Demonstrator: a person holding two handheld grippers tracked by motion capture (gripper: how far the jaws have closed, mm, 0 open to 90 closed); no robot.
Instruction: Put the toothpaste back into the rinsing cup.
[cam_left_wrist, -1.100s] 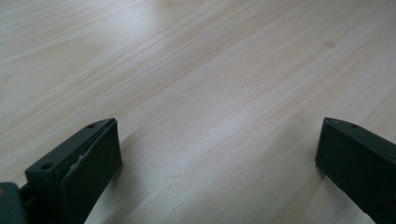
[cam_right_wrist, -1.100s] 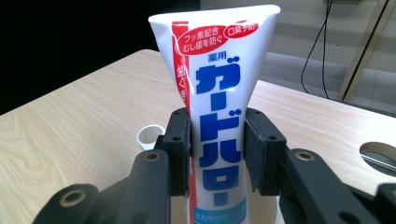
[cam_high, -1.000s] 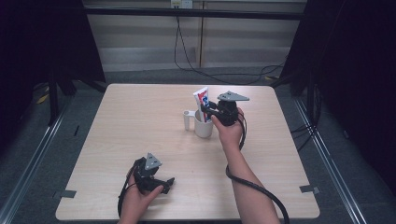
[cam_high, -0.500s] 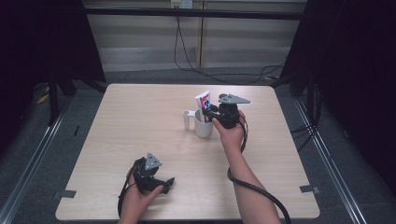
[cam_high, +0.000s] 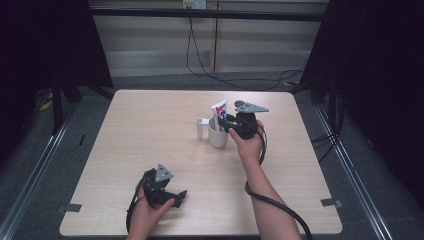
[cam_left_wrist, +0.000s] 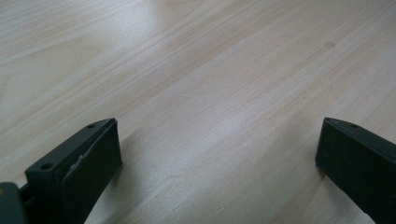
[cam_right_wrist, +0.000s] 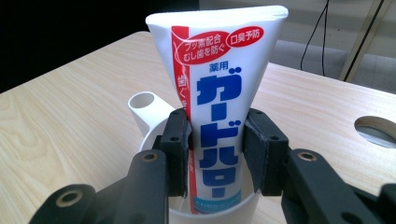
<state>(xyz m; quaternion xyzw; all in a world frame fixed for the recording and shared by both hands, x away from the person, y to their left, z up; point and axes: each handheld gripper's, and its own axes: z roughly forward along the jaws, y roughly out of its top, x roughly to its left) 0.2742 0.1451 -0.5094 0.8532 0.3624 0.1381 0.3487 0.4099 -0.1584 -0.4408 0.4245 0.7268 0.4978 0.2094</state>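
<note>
Right gripper (cam_right_wrist: 215, 154) clamps the toothpaste tube (cam_right_wrist: 215, 107), standing upright in the white cup (cam_high: 217, 134) mid-surface (cam_high: 125, 130). Risk: the soft tube buckles or drags on the rim, tipping the light cup. Left gripper (cam_left_wrist: 219, 158) idle, jaws wide, near edge.

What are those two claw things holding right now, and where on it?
The right tool grips a toothpaste tube around its middle, its lower end inside the white cup. The left tool is open over the table, holding nothing.
</note>
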